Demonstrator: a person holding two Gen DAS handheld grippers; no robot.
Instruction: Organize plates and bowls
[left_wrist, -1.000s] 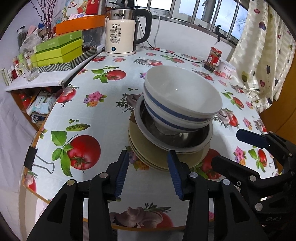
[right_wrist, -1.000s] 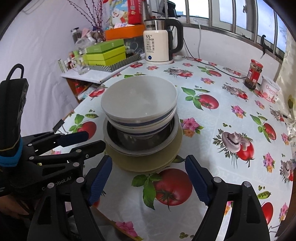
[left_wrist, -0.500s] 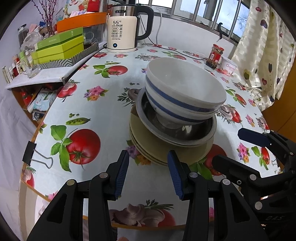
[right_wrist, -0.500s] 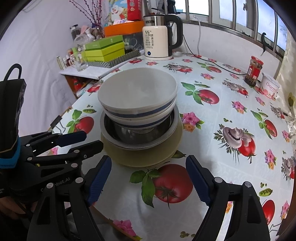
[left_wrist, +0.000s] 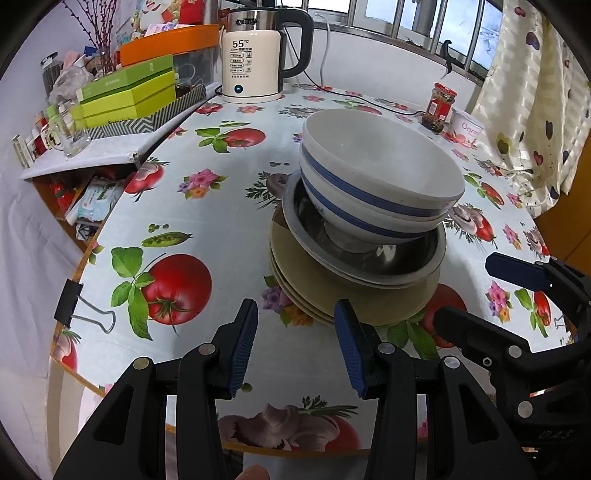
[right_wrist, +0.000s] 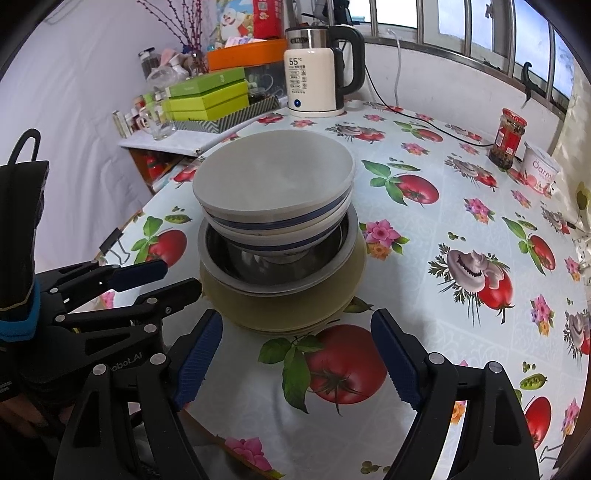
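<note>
Stacking appears finished: bowls nested on plates; left gripper and right gripper fingers apart, empty; withdrawal is judged next.

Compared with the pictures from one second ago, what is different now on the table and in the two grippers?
Almost nothing. The right gripper and left gripper remain open and empty short of the stack. The two blue-striped bowls still sit in the steel bowl on the tan plates; the kettle is unmoved.
</note>
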